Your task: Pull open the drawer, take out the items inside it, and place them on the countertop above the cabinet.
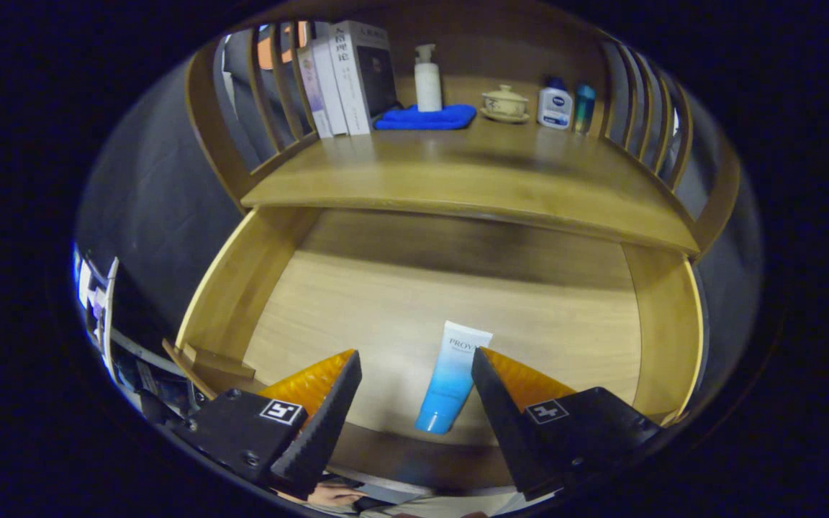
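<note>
Now drawer (242, 280) open; my claw (414, 360) wide, straddling tube (452, 378); tube not yet gripped, counter (458, 180) placement left.

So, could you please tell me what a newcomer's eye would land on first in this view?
Most striking is the blue-and-white tube lying on the floor of the pulled-open drawer, between the fingers of the open claw, which touch nothing. Next comes the countertop above it, with books, a white pump bottle on a blue cloth, a lidded cup and two small bottles lined along the back.
</note>
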